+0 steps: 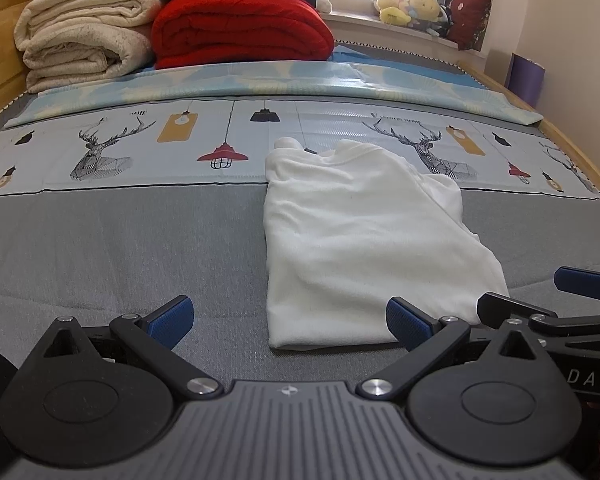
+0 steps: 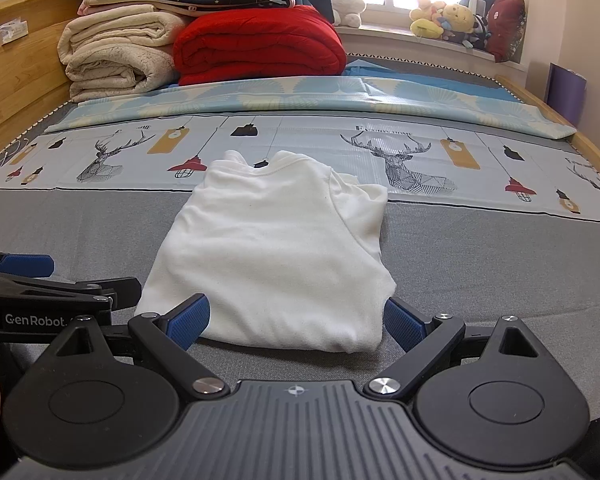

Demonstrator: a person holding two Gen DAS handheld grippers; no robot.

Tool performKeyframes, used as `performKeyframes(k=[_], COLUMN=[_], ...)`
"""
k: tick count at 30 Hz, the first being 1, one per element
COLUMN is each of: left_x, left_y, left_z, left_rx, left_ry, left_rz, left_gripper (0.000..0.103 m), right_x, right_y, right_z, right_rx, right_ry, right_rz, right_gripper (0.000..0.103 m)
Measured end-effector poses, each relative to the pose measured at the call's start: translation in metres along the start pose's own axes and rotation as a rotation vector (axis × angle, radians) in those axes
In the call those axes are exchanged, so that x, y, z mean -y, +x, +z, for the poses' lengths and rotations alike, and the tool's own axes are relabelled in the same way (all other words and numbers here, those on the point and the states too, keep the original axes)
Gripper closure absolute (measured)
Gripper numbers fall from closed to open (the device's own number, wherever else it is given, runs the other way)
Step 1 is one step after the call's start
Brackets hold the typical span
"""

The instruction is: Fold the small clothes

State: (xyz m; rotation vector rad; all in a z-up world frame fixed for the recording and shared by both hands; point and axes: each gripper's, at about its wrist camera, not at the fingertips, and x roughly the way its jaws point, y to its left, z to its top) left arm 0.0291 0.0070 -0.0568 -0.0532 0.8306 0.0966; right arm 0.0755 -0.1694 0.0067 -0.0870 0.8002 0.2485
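white soft knit garment [image 2: 272, 252], a small top already folded narrow with its sleeve tucked over, lies flat on the grey woven mattress cover [image 1: 120, 240], its collar end reaching onto the pale printed sheet with deer and hanging lamps [image 1: 140, 148].

left gripper [image 1: 290, 322] hovers low at the near hem, jaws spread wide and holding nothing; its right blue pad sits just beside the hem's near right corner. right gripper [image 2: 300, 322] is also spread and empty, its two pads bracketing the near hem, one at each corner.

the step in hand looks like the last fold, near hem carried up toward the collar. to do it well, each gripper should probably pinch all the layers at a hem corner, not only the top one, then lift both corners level and lay them down squarely so the side edges stay lined up. the right side edge is uneven where the sleeve bulges, so it may slip out if lifted fast.

room is generous: bare grey cover lies to the left and right of the garment, and the printed sheet beyond is free up to the folded blue patterned quilt [image 2: 300, 96]. the folded red blanket [image 2: 260, 44] and cream fleece blankets [image 2: 116, 60] stand well apart at the far end. the two grippers are close side by side, so they could knock together.
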Motion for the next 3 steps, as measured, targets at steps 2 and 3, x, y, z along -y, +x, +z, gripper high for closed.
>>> performKeyframes(k=[2, 3], left_x=[-0.0007, -0.0010], left_y=[0.0005, 0.0007], left_z=[0.0004, 0.0003], left_rx=[0.001, 0.000], left_ry=[-0.001, -0.001], left_rz=[0.000, 0.000], left_gripper=[0.001, 0.001], right_x=[-0.0006, -0.0008], right_y=[0.0008, 0.0012], right_z=[0.0000, 0.0003], right_rx=[0.000, 0.001], right_ry=[0.001, 0.002], right_rz=[-0.001, -0.001], right_gripper=[0.009, 0.009])
